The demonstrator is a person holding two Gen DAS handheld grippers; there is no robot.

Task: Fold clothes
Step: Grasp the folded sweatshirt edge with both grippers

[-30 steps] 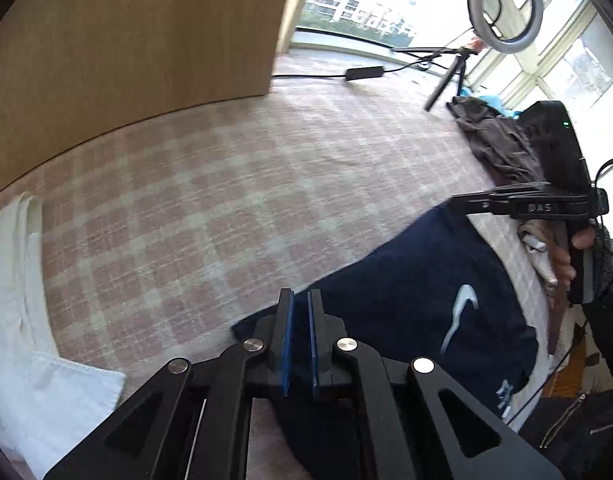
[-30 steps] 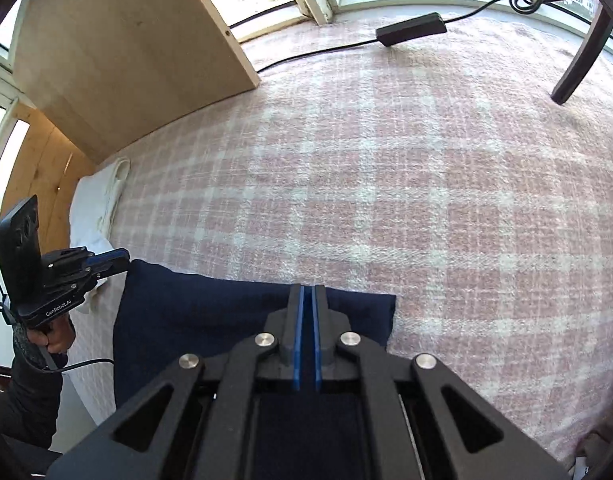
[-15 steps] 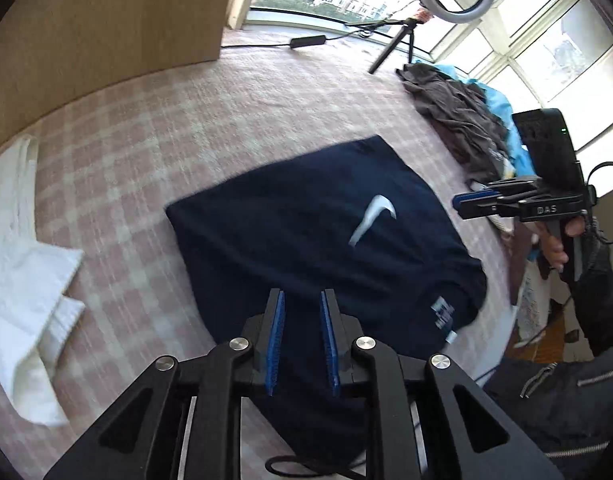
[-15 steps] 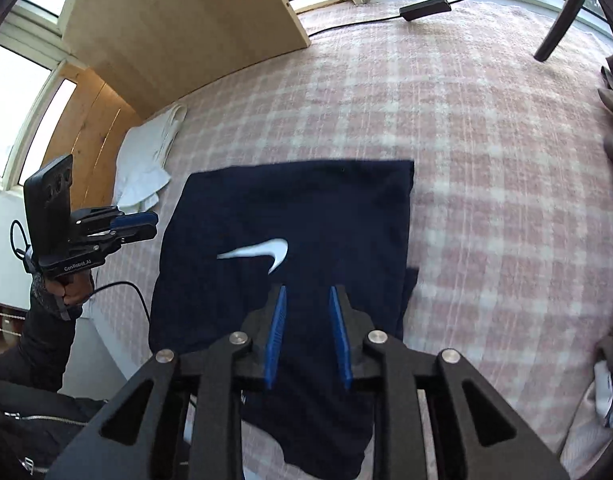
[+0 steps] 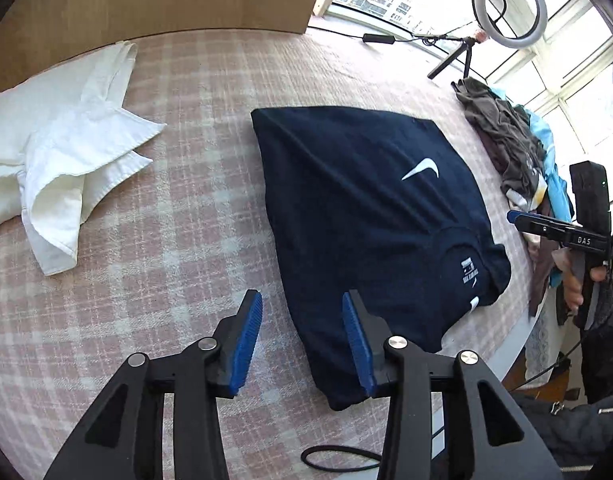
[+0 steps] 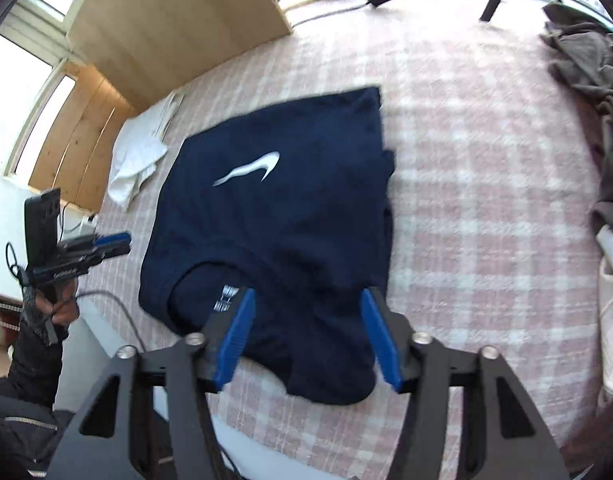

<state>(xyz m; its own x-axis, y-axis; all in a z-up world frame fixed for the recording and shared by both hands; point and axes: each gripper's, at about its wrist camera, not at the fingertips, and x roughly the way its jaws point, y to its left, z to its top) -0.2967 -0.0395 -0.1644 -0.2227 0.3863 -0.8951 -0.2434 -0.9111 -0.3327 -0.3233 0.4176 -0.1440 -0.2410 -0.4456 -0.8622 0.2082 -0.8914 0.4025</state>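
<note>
Both grippers have spread wide and drawn back since a second ago, empty above the navy Nike T-shirt (image 5: 370, 216), folded at centre frame on the checked bedspread (image 5: 186, 208). Left gripper (image 5: 302, 336) and right gripper (image 6: 308, 334) hold nothing. Collar points to the lower frame, long axis apparently running away. Next grips should pinch both layers evenly.

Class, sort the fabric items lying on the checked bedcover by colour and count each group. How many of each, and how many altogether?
Navy: 1, the folded navy T-shirt
White: 1, the crumpled white garment
Mixed grey-brown and light blue: 1 heap, the pile of clothes; the pieces in it cannot be counted apart
Total: 3
</note>
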